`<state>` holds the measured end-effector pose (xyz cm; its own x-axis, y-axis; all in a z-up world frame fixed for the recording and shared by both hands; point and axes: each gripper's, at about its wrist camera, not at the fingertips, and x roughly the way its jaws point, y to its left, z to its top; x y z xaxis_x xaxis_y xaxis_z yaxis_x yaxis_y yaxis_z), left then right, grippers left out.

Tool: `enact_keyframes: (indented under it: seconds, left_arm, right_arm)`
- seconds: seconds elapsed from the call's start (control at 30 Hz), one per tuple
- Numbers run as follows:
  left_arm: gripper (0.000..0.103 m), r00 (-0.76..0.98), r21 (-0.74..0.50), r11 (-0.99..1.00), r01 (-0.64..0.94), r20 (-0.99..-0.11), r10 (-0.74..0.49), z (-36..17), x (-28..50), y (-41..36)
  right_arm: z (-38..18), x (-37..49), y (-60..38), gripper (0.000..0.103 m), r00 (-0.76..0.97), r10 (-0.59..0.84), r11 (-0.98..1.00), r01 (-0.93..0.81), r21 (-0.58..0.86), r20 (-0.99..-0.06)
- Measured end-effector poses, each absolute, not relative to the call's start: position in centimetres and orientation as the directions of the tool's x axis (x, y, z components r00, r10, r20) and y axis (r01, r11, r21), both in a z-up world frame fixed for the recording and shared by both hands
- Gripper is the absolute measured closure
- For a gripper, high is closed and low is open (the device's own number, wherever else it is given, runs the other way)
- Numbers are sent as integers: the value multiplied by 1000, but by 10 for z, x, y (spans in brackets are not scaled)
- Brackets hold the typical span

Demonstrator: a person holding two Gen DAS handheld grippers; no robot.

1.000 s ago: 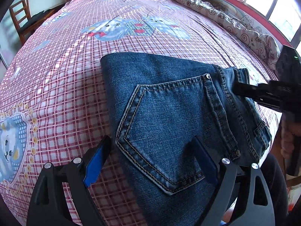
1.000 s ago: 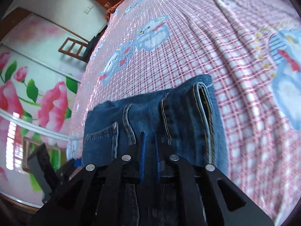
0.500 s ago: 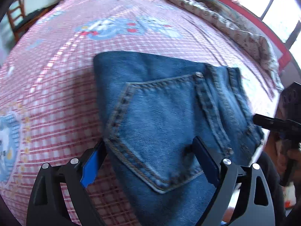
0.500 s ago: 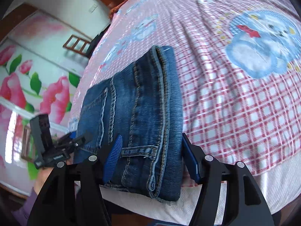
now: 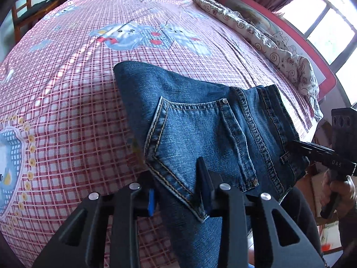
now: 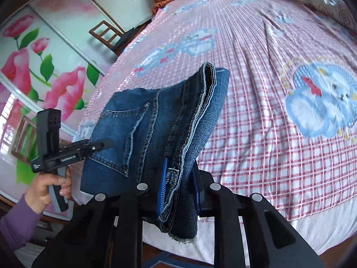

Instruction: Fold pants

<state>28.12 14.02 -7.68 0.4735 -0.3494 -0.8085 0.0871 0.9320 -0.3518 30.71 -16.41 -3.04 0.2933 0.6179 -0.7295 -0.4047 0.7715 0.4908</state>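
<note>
pants (image 5: 200, 134) pinched between both closing grippers' fingers (image 6: 162, 178).

Each camera sits just behind its own tongs, angled down and very close to the folded jeans (image 5: 200, 134) at the bed's (image 5: 67, 89) near edge. Both views share the jeans, the checked bedspread, and a glimpse of the opposite tongs.

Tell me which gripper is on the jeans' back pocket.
The left gripper: its jaws are closing on the pocket's pointed bottom. The right gripper is closing its jaws on the jeans at the waistband, by a belt loop.
</note>
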Motion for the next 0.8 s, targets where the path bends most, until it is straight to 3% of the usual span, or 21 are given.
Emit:
enact_keyframes:
  seconds: [0.4, 0.8]
  left_arm:
    - [77, 555, -338, 936, 95, -763, -332, -30, 305, 149]
    - [77, 614, -247, 968, 42, -758, -220, -14, 415, 172]
  right_arm:
    - [31, 343, -147, 84, 370, 623, 757, -507, 412, -689]
    - [23, 456, -122, 84, 441, 603, 785, -478, 394, -665]
